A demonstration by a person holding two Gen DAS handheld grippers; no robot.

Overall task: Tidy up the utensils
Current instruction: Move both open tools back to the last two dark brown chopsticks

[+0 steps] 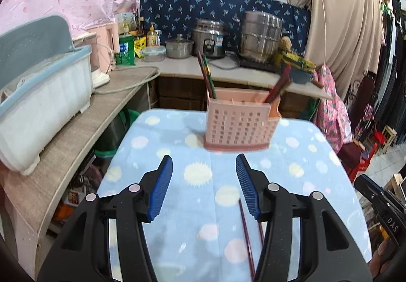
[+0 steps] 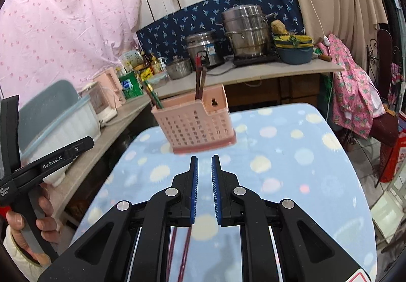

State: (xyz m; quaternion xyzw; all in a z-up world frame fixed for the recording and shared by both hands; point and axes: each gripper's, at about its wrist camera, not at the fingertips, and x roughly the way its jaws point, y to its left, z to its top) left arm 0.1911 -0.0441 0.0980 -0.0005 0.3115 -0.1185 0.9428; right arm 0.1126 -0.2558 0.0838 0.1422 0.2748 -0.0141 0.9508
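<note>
Left wrist: open, empty left hand-held gripper (image 1: 204, 162) just short of pink utensil holder (image 1: 241, 124).

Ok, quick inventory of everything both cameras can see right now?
utensil holder: one, pink, far end of table
chopsticks in holder: several, dark red and green, upright
chopsticks on table: two, dark red, lying near edge
tablecloth: one, light blue, pastel dots
dish rack: one, white and blue, left counter
rice cooker: one, silver, back counter
steamer pot: one, steel, back counter
left hand-held gripper: open, empty
right hand-held gripper: nearly shut, empty
</note>
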